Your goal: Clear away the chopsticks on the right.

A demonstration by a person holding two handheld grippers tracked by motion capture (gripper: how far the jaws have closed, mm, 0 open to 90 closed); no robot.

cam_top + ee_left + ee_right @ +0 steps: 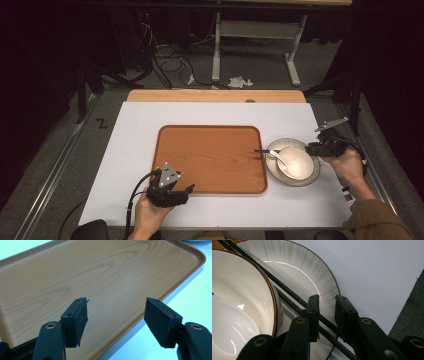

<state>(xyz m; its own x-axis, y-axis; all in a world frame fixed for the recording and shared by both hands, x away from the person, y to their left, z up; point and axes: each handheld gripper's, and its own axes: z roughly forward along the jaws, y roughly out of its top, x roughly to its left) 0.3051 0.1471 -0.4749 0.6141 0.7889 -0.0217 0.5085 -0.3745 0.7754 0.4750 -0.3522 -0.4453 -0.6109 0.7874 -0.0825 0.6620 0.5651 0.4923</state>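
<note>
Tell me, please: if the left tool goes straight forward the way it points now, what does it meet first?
Most likely the wooden tray. The left tool is open and aimed forward and down over the tray's near edge, with nothing between its jaws. Its height above the tray is hard to judge, so it may touch the rim or the flat inside.

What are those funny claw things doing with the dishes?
A person holds a claw in each hand. The right claw is closing around two dark chopsticks lying across a plate, beside a bowl with a white spoon in it. The left claw hangs open over the near edge of a bare wooden tray.
</note>
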